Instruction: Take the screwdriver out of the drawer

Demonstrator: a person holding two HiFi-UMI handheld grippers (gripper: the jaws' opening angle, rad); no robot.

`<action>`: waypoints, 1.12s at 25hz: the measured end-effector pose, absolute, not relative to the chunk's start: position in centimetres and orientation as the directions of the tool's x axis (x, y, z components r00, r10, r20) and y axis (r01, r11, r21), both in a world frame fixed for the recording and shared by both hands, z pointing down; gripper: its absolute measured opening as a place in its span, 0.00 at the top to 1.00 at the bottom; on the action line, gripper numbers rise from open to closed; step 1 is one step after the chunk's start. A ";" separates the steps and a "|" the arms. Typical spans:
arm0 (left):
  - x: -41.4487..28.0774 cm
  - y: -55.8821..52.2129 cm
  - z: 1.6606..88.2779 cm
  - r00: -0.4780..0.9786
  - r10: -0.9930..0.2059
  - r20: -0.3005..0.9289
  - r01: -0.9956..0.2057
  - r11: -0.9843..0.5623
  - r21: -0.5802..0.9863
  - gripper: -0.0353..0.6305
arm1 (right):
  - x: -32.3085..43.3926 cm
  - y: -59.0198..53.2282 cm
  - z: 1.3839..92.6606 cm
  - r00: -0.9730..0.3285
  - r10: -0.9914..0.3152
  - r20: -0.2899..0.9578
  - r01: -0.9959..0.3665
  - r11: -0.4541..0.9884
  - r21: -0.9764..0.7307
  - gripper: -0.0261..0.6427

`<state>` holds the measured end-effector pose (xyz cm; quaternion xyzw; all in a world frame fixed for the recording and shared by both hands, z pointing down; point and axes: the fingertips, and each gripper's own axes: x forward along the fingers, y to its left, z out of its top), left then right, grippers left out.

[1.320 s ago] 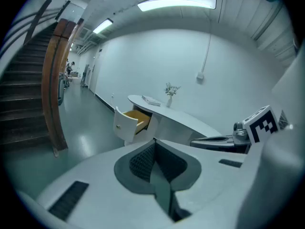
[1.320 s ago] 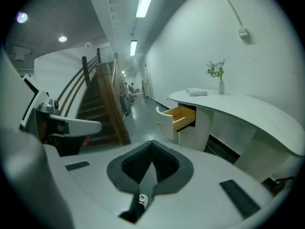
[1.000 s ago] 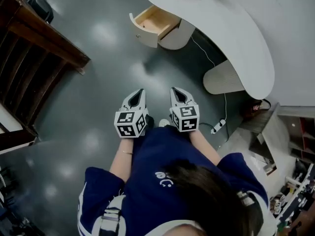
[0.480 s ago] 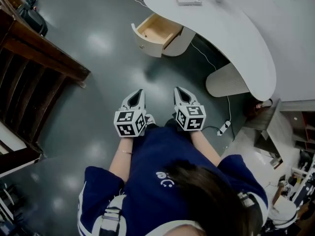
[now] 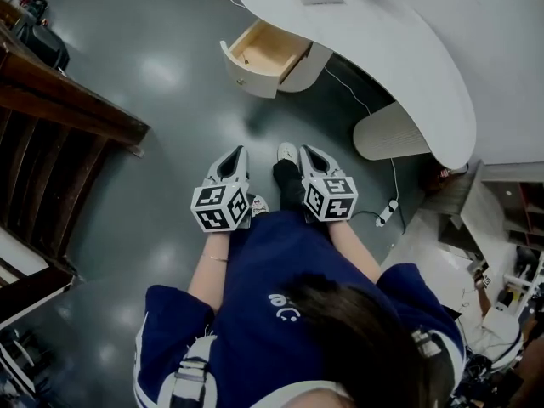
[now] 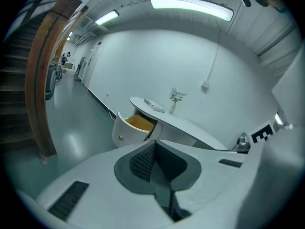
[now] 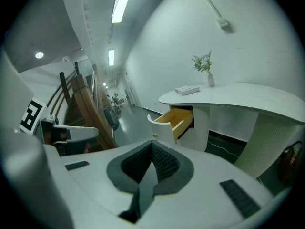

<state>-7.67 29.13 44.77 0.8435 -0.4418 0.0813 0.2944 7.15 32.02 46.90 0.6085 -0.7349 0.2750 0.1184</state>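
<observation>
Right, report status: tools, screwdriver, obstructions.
Left tool shut, empty; right tool shut, empty. Screwdriver not visible; open wood-lined white drawer ahead, not reached, under curved white desk. White power strip on floor, off to right.

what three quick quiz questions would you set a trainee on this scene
1. True or false: the white curved drawer with the pale wooden inside is pulled open under the white curved desk.
2. What does the right claw hold? A. a screwdriver B. nothing C. a book
3. Fill the blank: the left claw has its jaws ___ (apart or together).
Key: 1 true; 2 B; 3 together.
</observation>
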 end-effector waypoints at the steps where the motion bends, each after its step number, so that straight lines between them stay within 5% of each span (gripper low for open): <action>1: -7.6 28.7 44.9 0.592 -0.700 0.400 -0.798 -0.437 0.416 0.94 | 7.3 31.3 47.0 -0.234 -0.829 0.508 -0.959 0.111 -0.261 0.95; 28: -0.9 8.5 47.1 0.370 -0.771 0.519 -0.907 -0.179 0.381 0.94 | 12.2 4.6 48.4 -0.534 -0.685 0.496 -0.844 0.399 -0.358 0.95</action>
